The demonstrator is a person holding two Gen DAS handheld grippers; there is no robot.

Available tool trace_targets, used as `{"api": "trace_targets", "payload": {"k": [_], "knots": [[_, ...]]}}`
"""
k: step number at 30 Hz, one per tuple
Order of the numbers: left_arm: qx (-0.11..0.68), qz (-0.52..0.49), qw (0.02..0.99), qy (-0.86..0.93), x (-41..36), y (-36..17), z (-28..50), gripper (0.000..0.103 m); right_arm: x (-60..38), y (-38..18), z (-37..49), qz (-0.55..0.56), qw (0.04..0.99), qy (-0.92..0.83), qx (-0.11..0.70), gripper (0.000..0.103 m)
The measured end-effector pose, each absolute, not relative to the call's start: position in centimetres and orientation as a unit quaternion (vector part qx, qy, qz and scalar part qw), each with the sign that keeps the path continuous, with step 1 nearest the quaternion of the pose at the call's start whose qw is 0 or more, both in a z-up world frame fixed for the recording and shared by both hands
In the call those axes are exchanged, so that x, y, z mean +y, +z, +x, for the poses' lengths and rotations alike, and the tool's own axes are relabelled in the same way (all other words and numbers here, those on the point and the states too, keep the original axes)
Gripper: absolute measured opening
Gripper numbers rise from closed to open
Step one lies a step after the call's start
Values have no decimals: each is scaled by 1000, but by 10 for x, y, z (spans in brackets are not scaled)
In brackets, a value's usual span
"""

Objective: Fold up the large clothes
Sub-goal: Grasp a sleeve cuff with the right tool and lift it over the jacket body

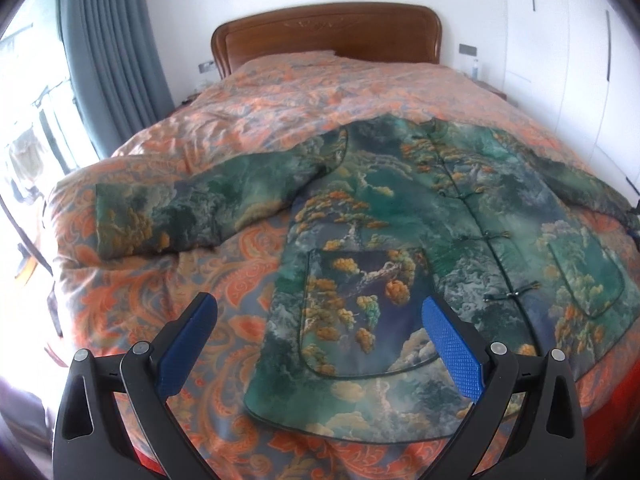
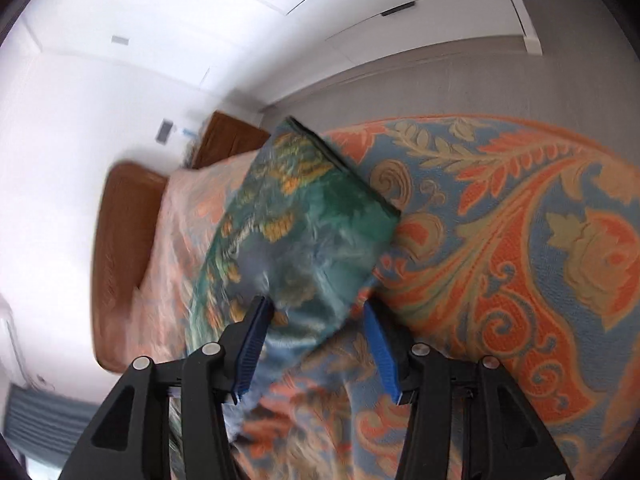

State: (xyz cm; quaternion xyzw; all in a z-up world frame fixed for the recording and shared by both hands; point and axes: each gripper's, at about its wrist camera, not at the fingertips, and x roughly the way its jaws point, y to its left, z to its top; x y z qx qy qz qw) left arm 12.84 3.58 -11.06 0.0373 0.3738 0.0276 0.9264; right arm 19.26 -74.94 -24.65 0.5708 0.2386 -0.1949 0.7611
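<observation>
A padded jacket [image 1: 420, 216] printed with green and gold trees lies face up on the bed, buttoned, both sleeves spread out. My left gripper [image 1: 320, 320] hovers open over the jacket's lower left pocket [image 1: 360, 312], nothing between its blue pads. In the right wrist view the jacket's right sleeve [image 2: 304, 220] runs away from the camera with its cuff at the far end. My right gripper [image 2: 316, 320] has that sleeve bunched between its blue pads, shut on it. The view is blurred and rolled sideways.
An orange and blue paisley quilt [image 1: 168, 300] covers the bed. The wooden headboard [image 1: 328, 28] stands at the far end. Grey curtains [image 1: 112, 52] and a bright window are at left. White wardrobe doors [image 1: 568, 60] line the right wall, with grey floor [image 2: 440, 84] beside the bed.
</observation>
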Motion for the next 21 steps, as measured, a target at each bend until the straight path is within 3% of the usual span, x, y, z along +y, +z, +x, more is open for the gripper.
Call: {"api": "trace_targets", "payload": {"k": [5,6,7,8,15,21], "knots": [[384,33,922,24,31,-115,135,102,-762,-246,206,586,772,-174,176,50],[383,34,923,24,30,-115,135,102,-762,-241,211,573,779,-179,182,42],[381,37,924,23,29,-115,134,102,-760,-235,216,553,789,-188,191,23],[379,39,924,22,29,-115,134,102,-758,-229,218,539,796,-195,196,17],[379,17,925,8,35,-120,132,102,-708,-127,235,418,875,-169,173,14],[374,-8,927,2,48,-121,122,102,-576,-4,278,267,949,-24,169,14]]}}
